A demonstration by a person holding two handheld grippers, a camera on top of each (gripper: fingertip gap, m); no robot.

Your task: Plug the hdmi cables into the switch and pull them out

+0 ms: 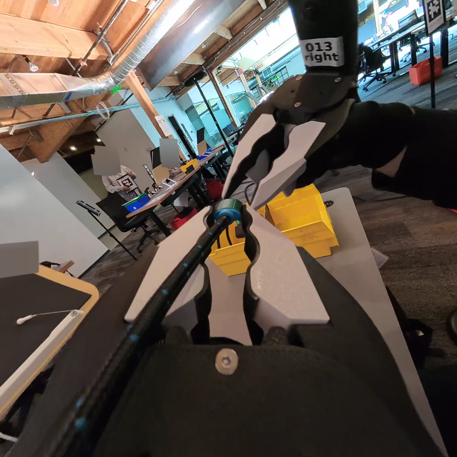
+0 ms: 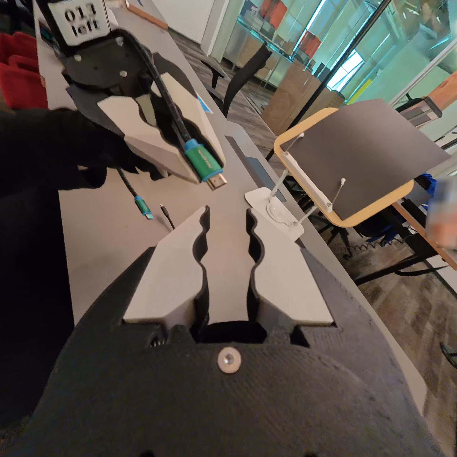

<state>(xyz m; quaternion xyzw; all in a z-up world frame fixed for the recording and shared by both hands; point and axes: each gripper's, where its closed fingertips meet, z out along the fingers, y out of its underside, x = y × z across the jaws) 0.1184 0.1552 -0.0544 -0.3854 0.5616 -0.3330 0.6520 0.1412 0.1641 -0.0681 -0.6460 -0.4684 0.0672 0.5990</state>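
My left gripper point(image 1: 227, 210) is shut on a green and blue HDMI plug point(image 1: 228, 206), held above the grey table point(image 1: 351, 272). Its black braided cable point(image 1: 173, 279) runs back over the left finger. In the right wrist view the left gripper point(image 2: 210, 173) holds the plug point(image 2: 204, 162) with its metal tip point(image 2: 217, 184) sticking out towards me. My right gripper point(image 2: 227, 215) is open and empty, just short of that tip; it also shows in the left wrist view point(image 1: 238, 201). A second green HDMI plug point(image 2: 144, 209) lies on the table. No switch is in view.
Two yellow bins point(image 1: 304, 222) stand on the table behind the grippers. A thin black cable end point(image 2: 166, 216) lies by the second plug. A white stand point(image 2: 274, 210) carries a tilted black board point(image 2: 358, 158) at the table's edge. People stand at desks far off. The tips of both grippers are at nearly the same place.
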